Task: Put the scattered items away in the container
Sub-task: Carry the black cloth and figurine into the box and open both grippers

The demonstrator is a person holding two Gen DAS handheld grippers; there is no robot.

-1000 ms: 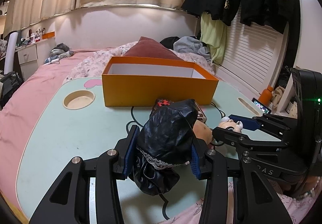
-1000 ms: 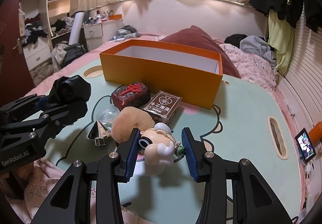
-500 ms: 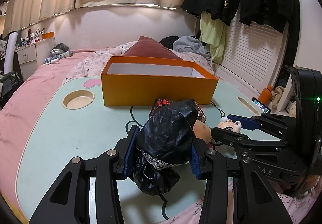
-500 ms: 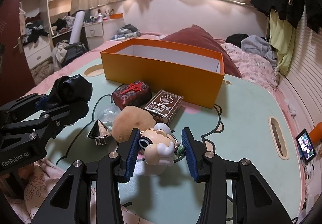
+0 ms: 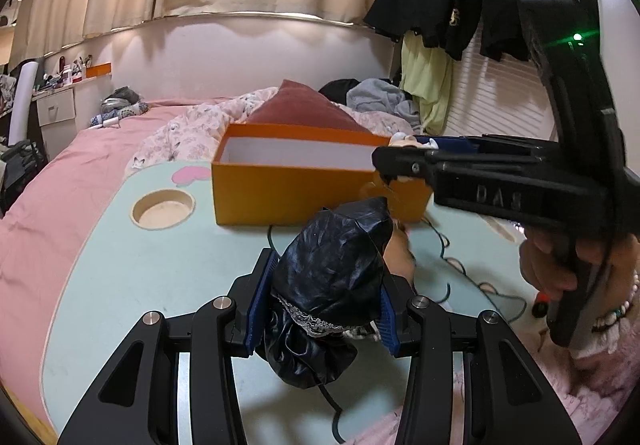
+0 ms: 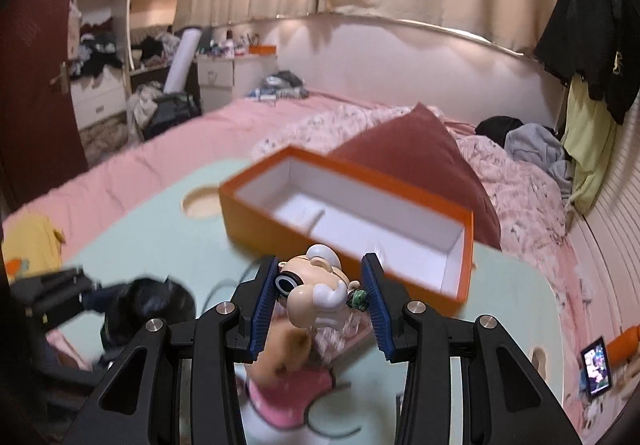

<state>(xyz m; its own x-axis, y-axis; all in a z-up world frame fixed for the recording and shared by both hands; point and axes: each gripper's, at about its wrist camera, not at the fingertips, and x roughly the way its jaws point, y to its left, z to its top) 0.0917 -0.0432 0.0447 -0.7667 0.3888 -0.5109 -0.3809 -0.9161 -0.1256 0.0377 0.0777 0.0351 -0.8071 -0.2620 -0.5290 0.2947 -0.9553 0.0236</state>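
My left gripper (image 5: 320, 309) is shut on a crumpled shiny black cloth with lace trim (image 5: 332, 285), held low over the mint-green table (image 5: 152, 273). The orange box (image 5: 304, 185) with a white, bare inside stands ahead of it. My right gripper (image 6: 320, 297) is shut on a small cartoon figurine (image 6: 314, 293) with a white cap, lifted above the table just before the near wall of the orange box (image 6: 344, 217). In the left wrist view the right gripper (image 5: 394, 153) reaches in from the right at the box's right end, held by a hand (image 5: 560, 269).
A tan plush toy (image 6: 286, 345) lies below the figurine, blurred. The table has a round cup recess (image 5: 162, 207) at the left. A maroon pillow (image 6: 416, 161) and pink bedding lie behind the box. A lit phone (image 6: 596, 369) sits at the far right.
The right gripper has risen off the table with the figurine and moved toward the box, rolling a little. The left gripper with the black cloth has stayed put.
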